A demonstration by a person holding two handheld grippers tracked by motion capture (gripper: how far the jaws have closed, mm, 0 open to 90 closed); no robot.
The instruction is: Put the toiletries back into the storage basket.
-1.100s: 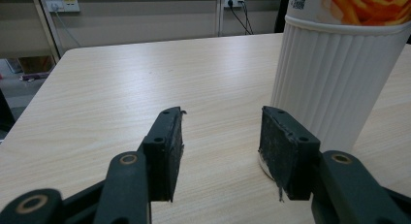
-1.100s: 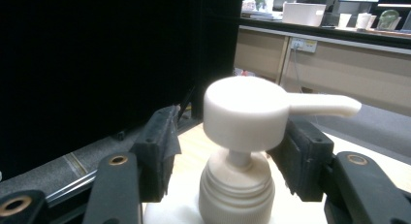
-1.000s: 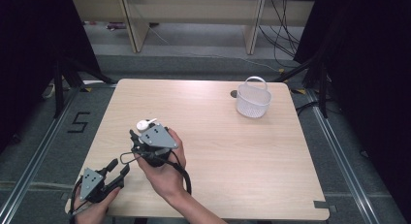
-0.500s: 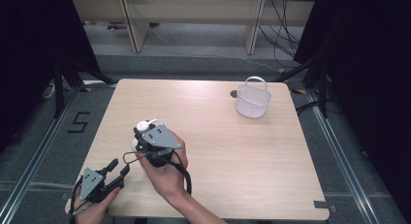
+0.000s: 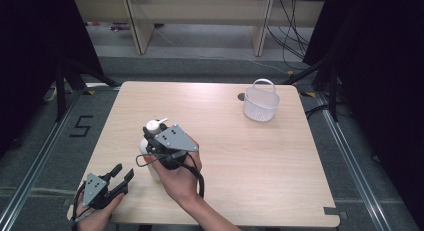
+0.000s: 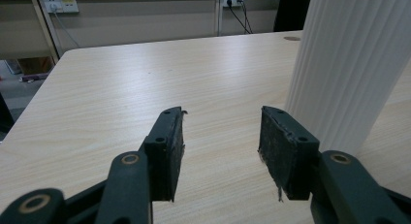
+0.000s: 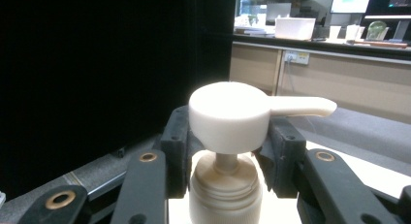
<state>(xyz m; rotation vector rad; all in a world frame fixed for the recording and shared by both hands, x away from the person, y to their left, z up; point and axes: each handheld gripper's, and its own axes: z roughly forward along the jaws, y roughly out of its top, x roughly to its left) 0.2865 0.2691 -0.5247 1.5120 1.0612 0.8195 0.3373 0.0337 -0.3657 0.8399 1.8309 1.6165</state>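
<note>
A white pump bottle [image 5: 154, 125] with a ribbed body stands near the table's front left. My right gripper [image 5: 150, 147] reaches it from the right at the top. Its jaws have just been closing and now sit shut against the pump's neck and head [image 7: 228, 115], one pad on each side. My left gripper [image 5: 124, 172] rests low at the front left corner, open, with only bare tabletop between its pads [image 6: 220, 136]. In the left gripper view the bottle's body [image 6: 349, 64] rises just beyond the right pad, apart from it.
A white mesh basket [image 5: 261, 105] with a handle stands at the table's far right, next to a round cable hole [image 5: 241, 97]. Shelving legs and cables lie on the floor beyond the far edge.
The right gripper has shifted slightly at the bottle's top. The left gripper, the bottle and the basket stay where they were.
</note>
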